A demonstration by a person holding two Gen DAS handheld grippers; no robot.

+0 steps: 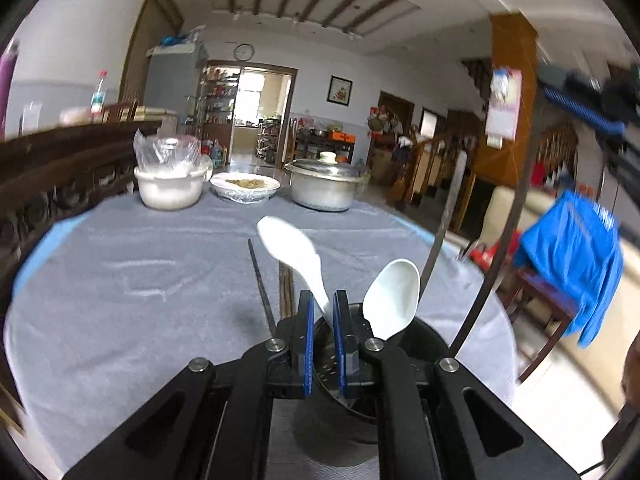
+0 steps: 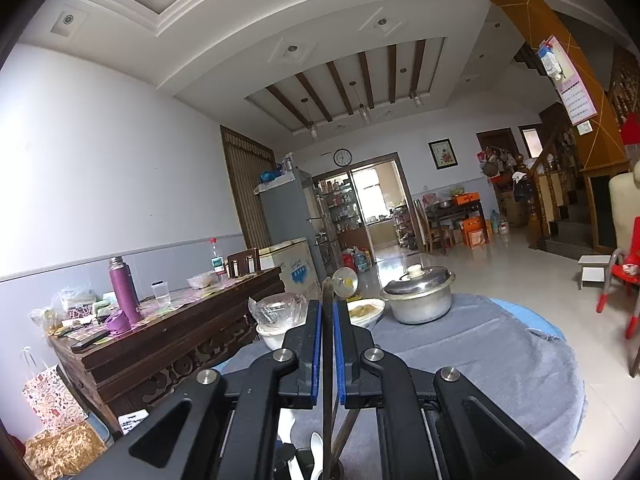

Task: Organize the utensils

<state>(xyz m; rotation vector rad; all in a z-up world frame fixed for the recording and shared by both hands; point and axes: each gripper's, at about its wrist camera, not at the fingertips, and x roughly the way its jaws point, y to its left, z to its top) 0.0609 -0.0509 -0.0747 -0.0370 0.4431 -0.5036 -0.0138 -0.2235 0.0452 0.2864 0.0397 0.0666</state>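
Observation:
My left gripper point(image 1: 323, 300) is shut on the handle of a white rice paddle point(image 1: 286, 244), whose blade tilts up and to the left. Just beneath the fingers stands a black perforated utensil holder point(image 1: 424, 336) with a white spoon point(image 1: 394, 296) leaning in it. A pair of chopsticks point(image 1: 260, 280) lies on the grey cloth ahead. In the right wrist view my right gripper point(image 2: 328, 308) is shut on a thin dark chopstick point(image 2: 327, 292) that stands upright between the pads. White spoons point(image 2: 316, 452) show below it. Two long dark sticks point(image 1: 438, 224) slant down toward the holder.
The round table point(image 1: 140, 280) wears a grey cloth. At its far side stand a white bowl with a plastic bag point(image 1: 170, 184), a wrapped plate point(image 1: 245, 186) and a lidded metal pot point(image 1: 326, 184). A dark wooden sideboard point(image 2: 160, 336) is to the left, and a chair with blue cloth point(image 1: 576, 264) to the right.

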